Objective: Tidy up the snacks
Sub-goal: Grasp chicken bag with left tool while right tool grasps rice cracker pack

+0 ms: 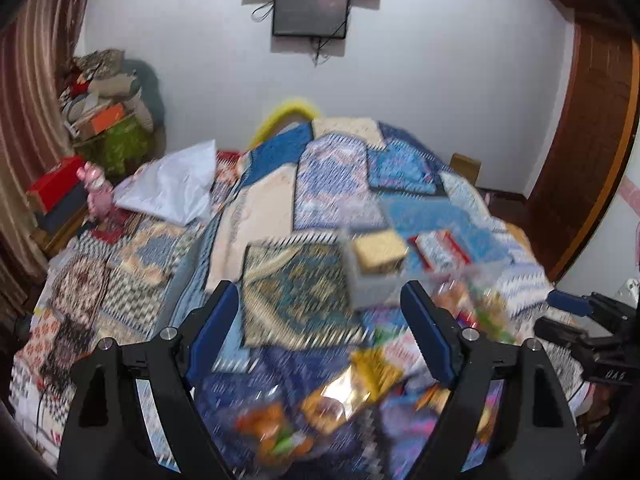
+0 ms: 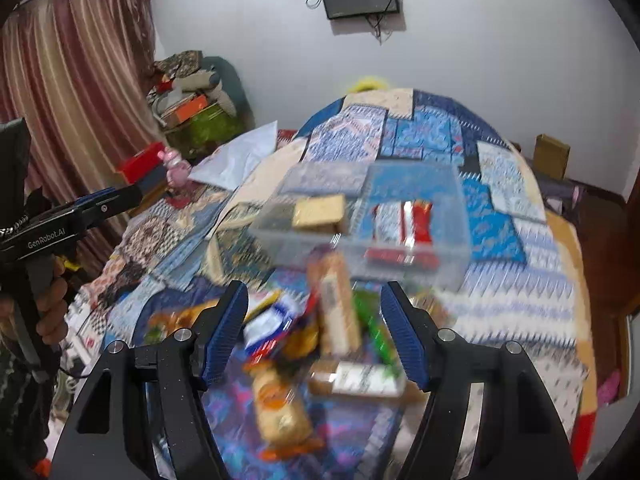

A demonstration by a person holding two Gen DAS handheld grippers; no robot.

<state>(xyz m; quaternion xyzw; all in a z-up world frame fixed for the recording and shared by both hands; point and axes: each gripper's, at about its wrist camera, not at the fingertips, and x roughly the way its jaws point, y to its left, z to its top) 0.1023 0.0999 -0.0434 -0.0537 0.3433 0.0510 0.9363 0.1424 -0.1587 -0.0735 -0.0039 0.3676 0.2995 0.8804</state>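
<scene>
A pile of snack packets point(image 2: 316, 344) lies on a patchwork bedspread point(image 2: 500, 200), blurred by motion. Behind it stands a clear plastic box point(image 2: 404, 236) with two compartments: a tan cracker pack point(image 2: 318, 210) on the left, red and white packets point(image 2: 404, 224) on the right. My right gripper point(image 2: 314, 320) is open and empty above the pile. My left gripper point(image 1: 320, 328) is open and empty over the bedspread, with a gold packet point(image 1: 352, 388) and orange snacks point(image 1: 276, 428) below it and the box point(image 1: 376, 280) just ahead. Each gripper shows at the edge of the other's view.
A white pillow point(image 1: 176, 188) and a pink toy point(image 1: 98, 196) lie at the bed's left. Boxes and clutter point(image 1: 104, 116) stack by the curtain point(image 1: 36, 100). A screen point(image 1: 310, 12) hangs on the far wall. A wooden door point(image 1: 588, 140) is at the right.
</scene>
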